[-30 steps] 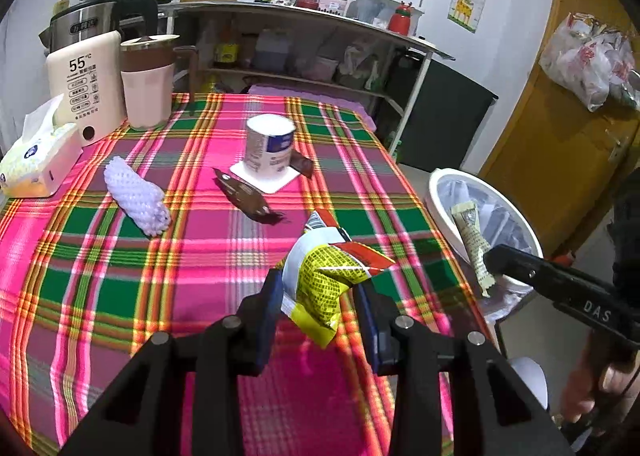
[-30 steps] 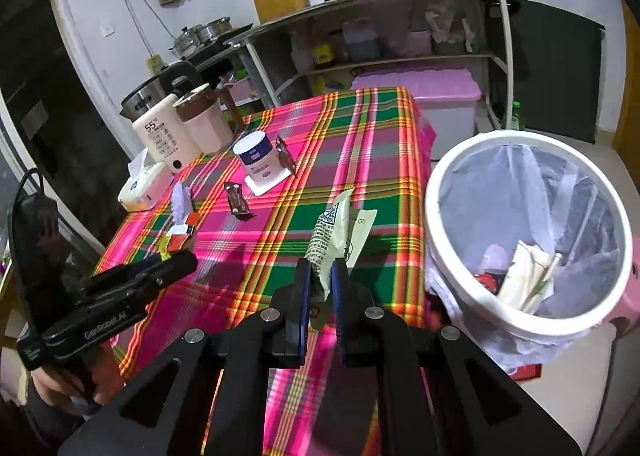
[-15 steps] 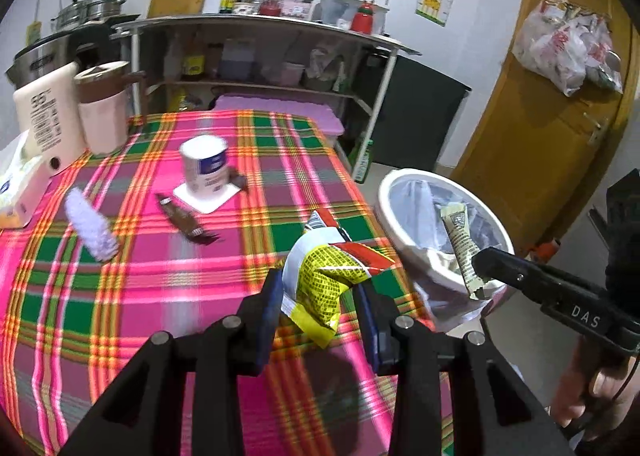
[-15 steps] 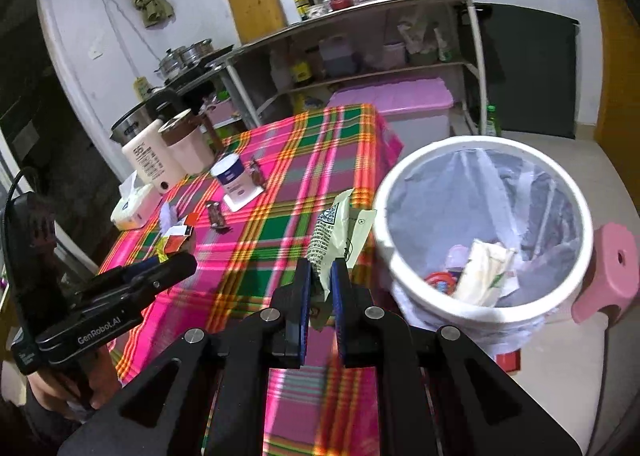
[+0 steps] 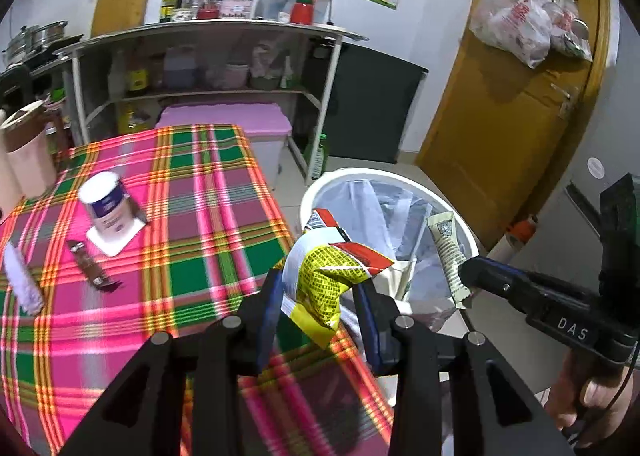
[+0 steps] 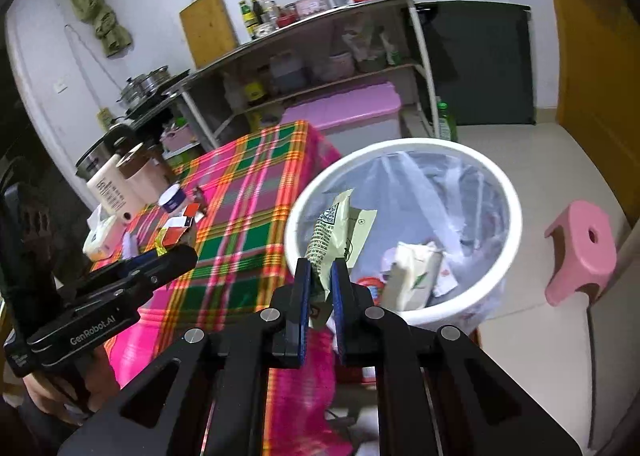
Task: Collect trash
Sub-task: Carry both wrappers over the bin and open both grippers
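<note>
My left gripper (image 5: 318, 288) is shut on a crumpled yellow, white and red snack bag (image 5: 328, 272), held over the table's right edge beside the white trash bin (image 5: 460, 216). My right gripper (image 6: 320, 276) is shut on a pale green wrapper (image 6: 334, 234), held at the near rim of the bin (image 6: 508, 188), which is lined with a clear bag and holds several pieces of trash. In the left wrist view the right gripper (image 5: 464, 280) holds the wrapper (image 5: 446, 244) over the bin. A brown wrapper (image 5: 90, 270) and a white foam net (image 5: 22, 284) lie on the plaid tablecloth (image 5: 208, 224).
A white can (image 5: 105, 208) on a coaster, a pink jug (image 5: 24, 152) and a tissue box (image 6: 102, 236) stand on the table. A metal shelf (image 5: 208, 56) and pink storage box (image 5: 224, 124) are behind it. A pink stool (image 6: 582, 252) stands right of the bin, near an orange door (image 5: 508, 116).
Both grippers have moved right, toward the bin, each still holding its piece of trash. The right gripper's wrapper now hangs over the bin's rim.
</note>
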